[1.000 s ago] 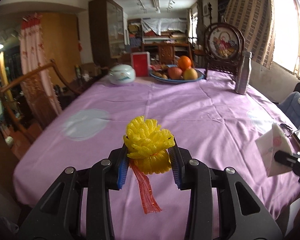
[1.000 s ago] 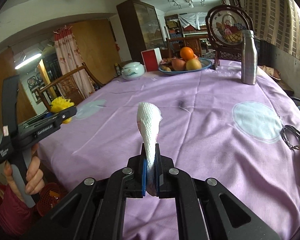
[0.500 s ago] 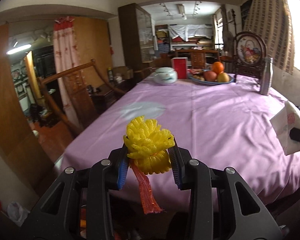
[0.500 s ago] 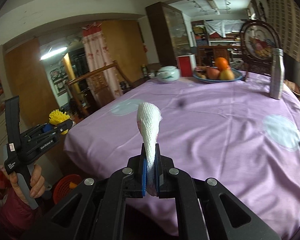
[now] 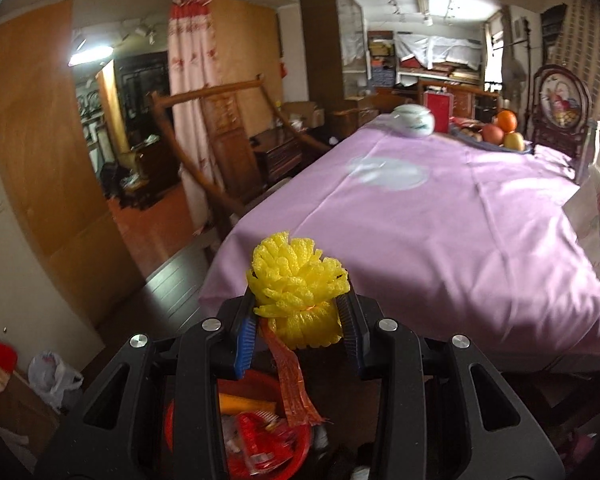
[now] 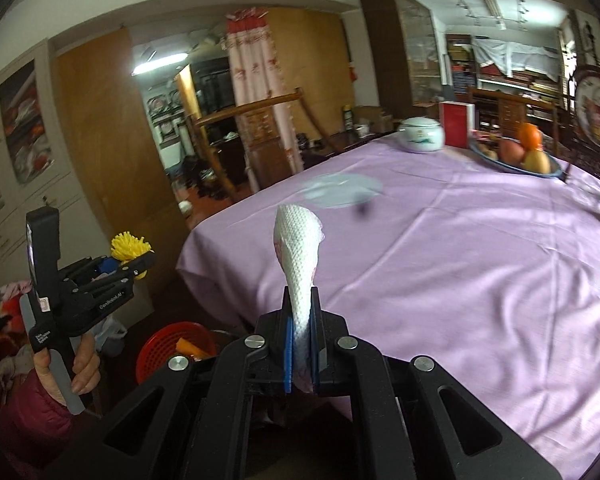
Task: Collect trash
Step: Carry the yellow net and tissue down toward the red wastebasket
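Down past the near edge of the table (image 5: 440, 216), the left tongs (image 5: 298, 330) pinch a yellow foam net (image 5: 298, 288) with a red mesh strip (image 5: 290, 380) dangling above the red basket (image 5: 260, 436) on the floor. Meanwhile the right tongs (image 6: 301, 346) are pressed onto a white paper towel (image 6: 298, 248) standing upright, over the table's purple cloth corner, beside that basket (image 6: 168, 346).

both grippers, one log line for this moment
left gripper: shut on yellow foam net, above red bin | right gripper: shut on white tissue, by table edge
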The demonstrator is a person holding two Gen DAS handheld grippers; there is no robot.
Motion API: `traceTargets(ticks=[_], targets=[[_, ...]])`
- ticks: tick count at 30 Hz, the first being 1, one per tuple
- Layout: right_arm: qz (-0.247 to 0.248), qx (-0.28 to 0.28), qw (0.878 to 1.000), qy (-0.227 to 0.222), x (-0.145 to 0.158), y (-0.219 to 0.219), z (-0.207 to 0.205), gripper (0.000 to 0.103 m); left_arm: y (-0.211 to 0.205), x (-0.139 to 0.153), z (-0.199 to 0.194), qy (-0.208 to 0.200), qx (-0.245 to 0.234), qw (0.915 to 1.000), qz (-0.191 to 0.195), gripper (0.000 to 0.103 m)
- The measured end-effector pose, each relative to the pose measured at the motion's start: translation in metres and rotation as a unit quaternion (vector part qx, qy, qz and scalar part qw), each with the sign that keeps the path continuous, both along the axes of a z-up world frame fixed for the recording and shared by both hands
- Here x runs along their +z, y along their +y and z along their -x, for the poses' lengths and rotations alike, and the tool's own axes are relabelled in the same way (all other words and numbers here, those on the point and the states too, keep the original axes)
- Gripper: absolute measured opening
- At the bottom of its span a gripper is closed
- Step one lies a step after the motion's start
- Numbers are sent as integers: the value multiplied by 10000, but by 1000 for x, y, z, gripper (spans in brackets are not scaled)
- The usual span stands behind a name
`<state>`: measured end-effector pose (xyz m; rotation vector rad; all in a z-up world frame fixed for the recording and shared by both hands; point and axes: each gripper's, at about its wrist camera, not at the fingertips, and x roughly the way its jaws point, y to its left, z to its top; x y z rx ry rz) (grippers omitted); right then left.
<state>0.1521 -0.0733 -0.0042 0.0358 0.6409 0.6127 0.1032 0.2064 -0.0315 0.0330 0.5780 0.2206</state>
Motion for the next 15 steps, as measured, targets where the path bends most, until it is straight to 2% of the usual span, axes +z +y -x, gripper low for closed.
traceTargets(ticks=[5, 8, 15], targets=[[158, 398, 9989, 165, -4, 43, -1, 7, 43, -31, 17, 408, 266, 9986, 188, 37], [258, 611, 9975, 263, -8, 71, 1, 7, 72, -59, 24, 759, 461, 9951, 443, 38], [563, 1050, 9919, 429, -21, 125, 14, 7, 128, -122, 23, 1451, 692, 9770, 1403, 38]])
